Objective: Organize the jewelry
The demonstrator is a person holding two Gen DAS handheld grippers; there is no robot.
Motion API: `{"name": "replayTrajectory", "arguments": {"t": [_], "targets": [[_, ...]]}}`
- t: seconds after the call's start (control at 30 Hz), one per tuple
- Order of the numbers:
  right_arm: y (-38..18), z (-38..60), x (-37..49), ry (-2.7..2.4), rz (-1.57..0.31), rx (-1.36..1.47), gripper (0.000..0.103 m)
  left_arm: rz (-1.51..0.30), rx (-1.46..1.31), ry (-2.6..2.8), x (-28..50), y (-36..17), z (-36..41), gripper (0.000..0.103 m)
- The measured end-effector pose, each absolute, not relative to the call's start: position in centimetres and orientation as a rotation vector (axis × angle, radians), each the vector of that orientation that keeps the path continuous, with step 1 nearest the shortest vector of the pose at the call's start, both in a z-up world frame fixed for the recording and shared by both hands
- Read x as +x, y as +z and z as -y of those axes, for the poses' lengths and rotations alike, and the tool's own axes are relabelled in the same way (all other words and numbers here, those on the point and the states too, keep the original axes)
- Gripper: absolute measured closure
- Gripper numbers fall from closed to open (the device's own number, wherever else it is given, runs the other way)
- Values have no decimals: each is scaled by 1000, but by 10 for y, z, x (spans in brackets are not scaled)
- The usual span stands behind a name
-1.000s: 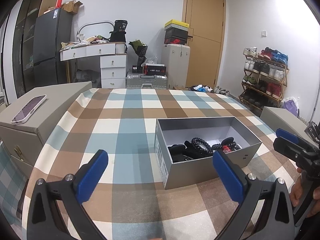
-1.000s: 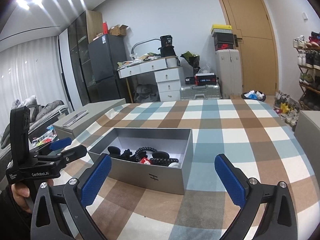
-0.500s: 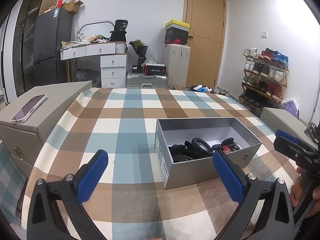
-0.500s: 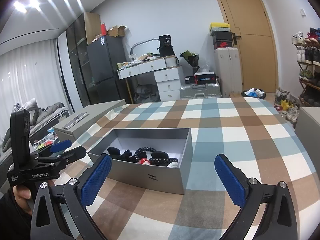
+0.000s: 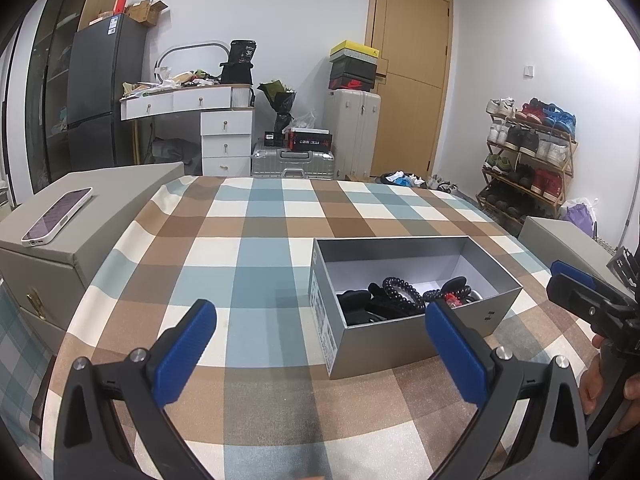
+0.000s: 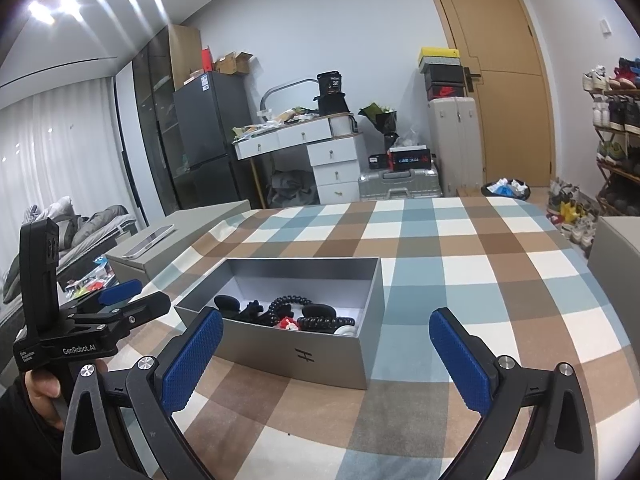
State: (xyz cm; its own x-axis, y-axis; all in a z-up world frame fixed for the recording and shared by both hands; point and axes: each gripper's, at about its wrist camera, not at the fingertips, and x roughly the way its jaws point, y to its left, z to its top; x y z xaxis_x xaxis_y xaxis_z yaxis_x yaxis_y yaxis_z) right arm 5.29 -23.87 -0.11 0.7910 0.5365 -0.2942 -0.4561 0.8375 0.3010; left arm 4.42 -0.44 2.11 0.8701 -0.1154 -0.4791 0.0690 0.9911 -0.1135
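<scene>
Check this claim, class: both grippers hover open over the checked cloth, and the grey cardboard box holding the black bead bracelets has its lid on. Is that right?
Not quite. The grey cardboard box has no lid on: it stands open-topped, and the right wrist view looks straight in at the black bead bracelets. The rest holds: the left gripper and right gripper both hover open over the checked cloth.

box: open grey rectangular box point(image 5: 404, 340), lidless, flat on the checked cloth, near centre-right
jewelry: black beaded bracelets point(image 5: 400, 292), dark pieces and a red item point(image 6: 289, 323) heaped at its near end
</scene>
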Motion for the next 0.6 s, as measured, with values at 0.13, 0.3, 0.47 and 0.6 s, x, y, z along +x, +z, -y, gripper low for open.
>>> {"name": "replayTrajectory", "arguments": {"t": [0.13,0.3,0.47,0.6], "targets": [[-1,237,53,543,-380,212,0,-505,-95,-95,44,21,5,1],[-1,236,53,546,-380,209,0,-504,-94,-96,44,21,5,1],[0,235,52,548,-379,203,0,-499,-90,-96,43,22,6,1],[0,233,53,550,-383,196,0,-506,-96,-98,43,21,5,1]]}}
